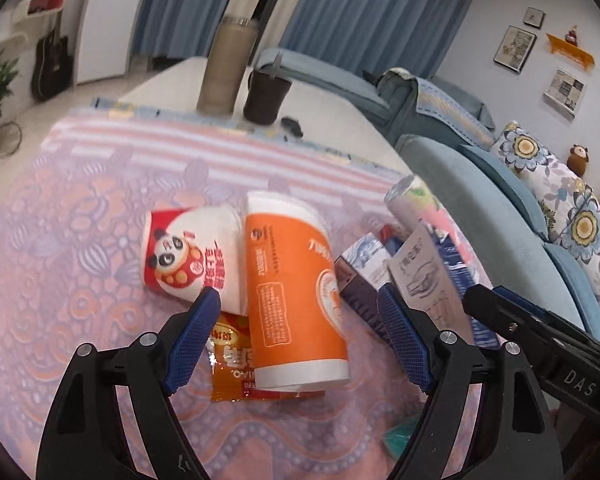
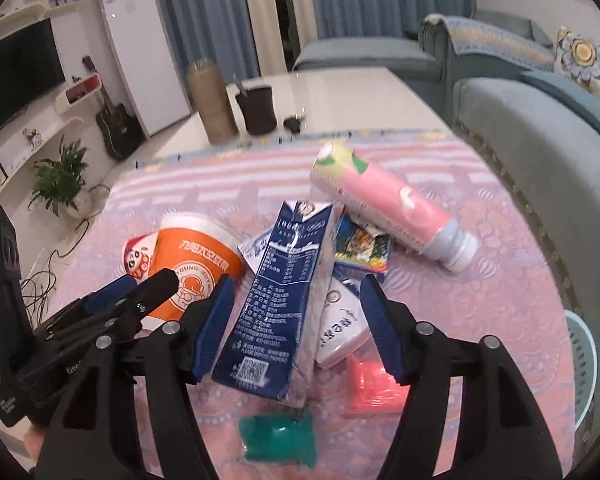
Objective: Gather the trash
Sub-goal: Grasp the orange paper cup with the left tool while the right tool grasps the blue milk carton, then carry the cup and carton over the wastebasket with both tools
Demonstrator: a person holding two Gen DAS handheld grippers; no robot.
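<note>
Trash lies on a pink patterned cloth [image 1: 80, 208]. My left gripper [image 1: 300, 304] is open, its fingers either side of an orange paper cup [image 1: 292, 288] lying on its side. A panda cup [image 1: 188, 256] lies to the left of it, and an orange sauce packet [image 1: 236, 360] lies under it. My right gripper [image 2: 296, 296] is open around a dark blue milk carton [image 2: 276, 304]. Beside the carton are a white box [image 2: 340, 328], a blue snack wrapper [image 2: 364, 244], a pink bottle [image 2: 388, 208], a pink wrapper [image 2: 372, 384] and a green wrapper [image 2: 278, 436].
A tall beige flask [image 1: 224, 68], a dark cup [image 1: 266, 96] and a small black object [image 1: 292, 124] stand on the white table beyond the cloth. A blue-green sofa [image 1: 480, 208] runs along the right. A pale blue basket [image 2: 584, 364] sits at the right edge.
</note>
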